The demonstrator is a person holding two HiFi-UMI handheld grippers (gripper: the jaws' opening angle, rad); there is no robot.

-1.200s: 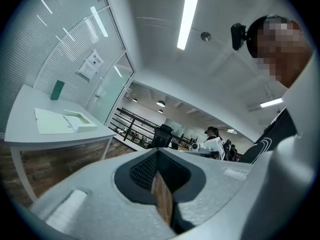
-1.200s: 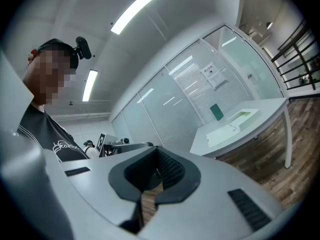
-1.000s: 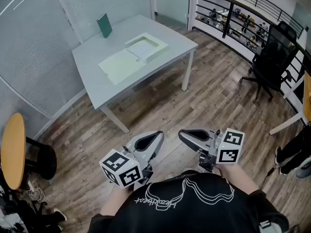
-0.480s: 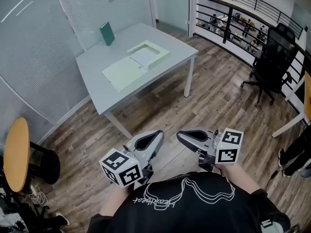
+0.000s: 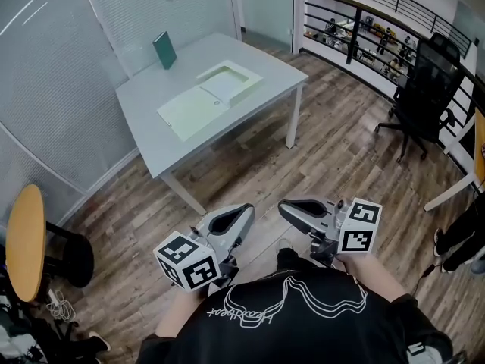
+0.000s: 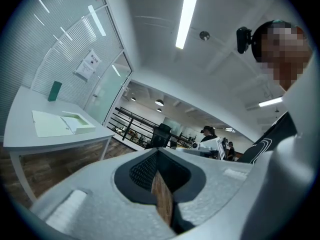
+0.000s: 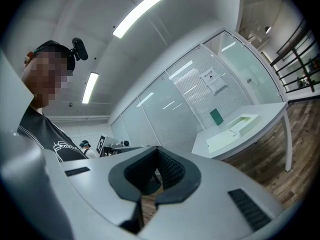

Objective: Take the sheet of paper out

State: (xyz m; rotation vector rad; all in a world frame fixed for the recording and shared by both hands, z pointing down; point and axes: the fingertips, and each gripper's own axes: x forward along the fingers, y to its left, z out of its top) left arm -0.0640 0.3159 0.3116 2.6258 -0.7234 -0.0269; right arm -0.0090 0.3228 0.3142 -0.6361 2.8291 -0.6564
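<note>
A white sheet of paper (image 5: 225, 80) lies in an open pale green box (image 5: 241, 83) on the grey table (image 5: 163, 146), with the box's lid (image 5: 189, 111) flat beside it. The box also shows far off in the left gripper view (image 6: 77, 121) and the right gripper view (image 7: 242, 121). Both grippers are held level close to my chest, well short of the table. My left gripper (image 5: 248, 209) (image 6: 156, 151) is shut with nothing in it. My right gripper (image 5: 283, 208) (image 7: 157, 150) also looks shut and holds nothing.
A green book (image 5: 163, 49) stands at the table's far corner by the glass wall. There is a black office chair (image 5: 428, 89) at the right, a railing (image 5: 364, 29) behind it, and a round wooden table (image 5: 21, 241) at the left. Someone's legs (image 5: 458, 237) show at the right edge. Wood floor lies between me and the table.
Both grippers stay where they were, jaws unchanged. The table has shifted slightly in the head view, and a dark shoe tip now shows below the grippers.
</note>
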